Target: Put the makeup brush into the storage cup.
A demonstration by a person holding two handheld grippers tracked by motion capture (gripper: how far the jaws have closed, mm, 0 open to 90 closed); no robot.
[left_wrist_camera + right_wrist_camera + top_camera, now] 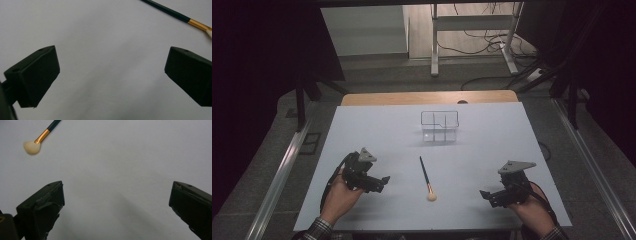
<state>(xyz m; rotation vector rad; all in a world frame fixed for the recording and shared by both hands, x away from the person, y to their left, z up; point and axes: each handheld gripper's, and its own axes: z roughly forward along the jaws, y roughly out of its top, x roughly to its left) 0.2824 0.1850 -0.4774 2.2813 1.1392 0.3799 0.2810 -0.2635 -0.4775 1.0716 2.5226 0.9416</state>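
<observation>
Both grippers, left gripper (pixel 384 179) and right gripper (pixel 484 194), sit spread wide and empty, so that skinny brush (pixel 426 174) could easily roll away on the slick worktop (pixel 362 130) if nudged.

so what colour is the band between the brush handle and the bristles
Gold, or a coppery orange. The brush shows it best in the right gripper view.

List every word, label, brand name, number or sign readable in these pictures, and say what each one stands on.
No readable text in any view.
Makeup brush: dark handle, gold ferrule, pale bristles, no print visible.
Clear divided organizer: no label.
White table sheet: blank.
Left tongs and right tongs: plain black, no markings legible.
</observation>
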